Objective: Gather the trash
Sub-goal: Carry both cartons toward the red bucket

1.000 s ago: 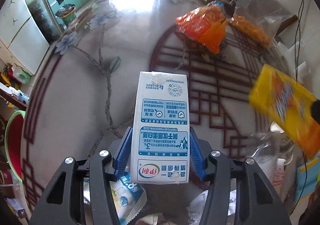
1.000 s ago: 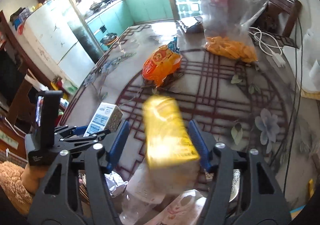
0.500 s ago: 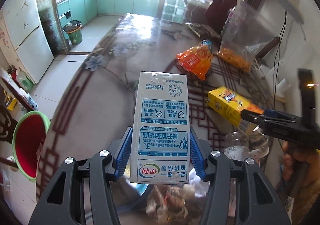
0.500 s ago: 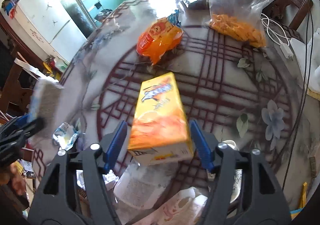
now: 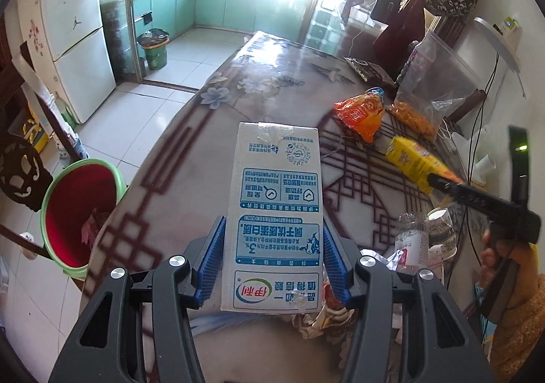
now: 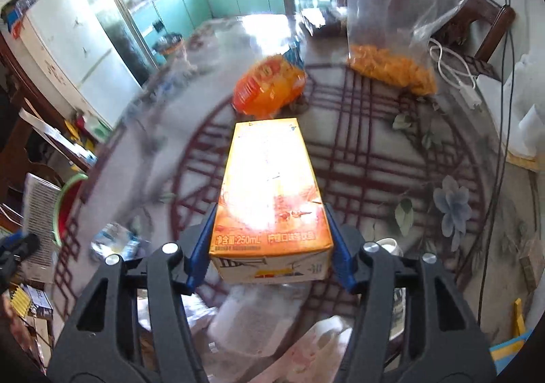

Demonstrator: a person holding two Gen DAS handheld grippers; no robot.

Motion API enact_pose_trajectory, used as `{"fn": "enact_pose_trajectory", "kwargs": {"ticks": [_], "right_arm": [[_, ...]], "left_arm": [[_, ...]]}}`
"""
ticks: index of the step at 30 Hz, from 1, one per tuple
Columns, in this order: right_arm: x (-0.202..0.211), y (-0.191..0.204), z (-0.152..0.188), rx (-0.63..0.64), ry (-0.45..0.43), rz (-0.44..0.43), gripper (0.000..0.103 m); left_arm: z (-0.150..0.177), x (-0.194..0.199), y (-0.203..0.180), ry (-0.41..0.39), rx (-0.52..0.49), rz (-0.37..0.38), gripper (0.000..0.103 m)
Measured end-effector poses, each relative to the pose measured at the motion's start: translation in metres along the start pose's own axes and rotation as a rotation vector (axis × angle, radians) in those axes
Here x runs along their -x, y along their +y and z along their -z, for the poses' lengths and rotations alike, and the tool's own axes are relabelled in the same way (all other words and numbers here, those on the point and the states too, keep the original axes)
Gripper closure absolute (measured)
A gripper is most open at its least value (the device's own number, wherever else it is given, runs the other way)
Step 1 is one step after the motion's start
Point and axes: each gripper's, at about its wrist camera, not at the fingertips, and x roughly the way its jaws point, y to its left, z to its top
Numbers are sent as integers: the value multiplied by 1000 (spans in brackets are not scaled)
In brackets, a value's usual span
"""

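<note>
Now my left gripper [image 5: 272, 264] clamps the white-and-blue milk carton [image 5: 274, 209]; my right gripper [image 6: 270, 246], jaws just closing, pinches the orange juice carton [image 6: 270, 192]. Next: carry both over the green-rimmed red bin [image 5: 73, 209] and drop.

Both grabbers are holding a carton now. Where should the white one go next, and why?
Probably out over the red bin beside the table, then let go. The left gripper grips the milk carton above the table edge, and the bin stands open, low on its left, with trash already inside.
</note>
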Motion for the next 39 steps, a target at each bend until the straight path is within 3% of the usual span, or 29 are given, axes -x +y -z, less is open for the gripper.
{"fn": "enact_pose_trajectory", "kwargs": {"ticks": [7,12,23,39], "right_arm": [[53,42,8,46,-119,-14,46],[72,72,14,85,-157,-30,45],[71,147,32,144,-134,-110,45],[50,251,34,188,-104,-113,45]], "left_arm": [[8,6,13,2,7,-6,52],[12,10,23,-3,14,-11,52],[16,23,61,-22,43,-19,52],[2,36,160,-36,83,-37,52]]}}
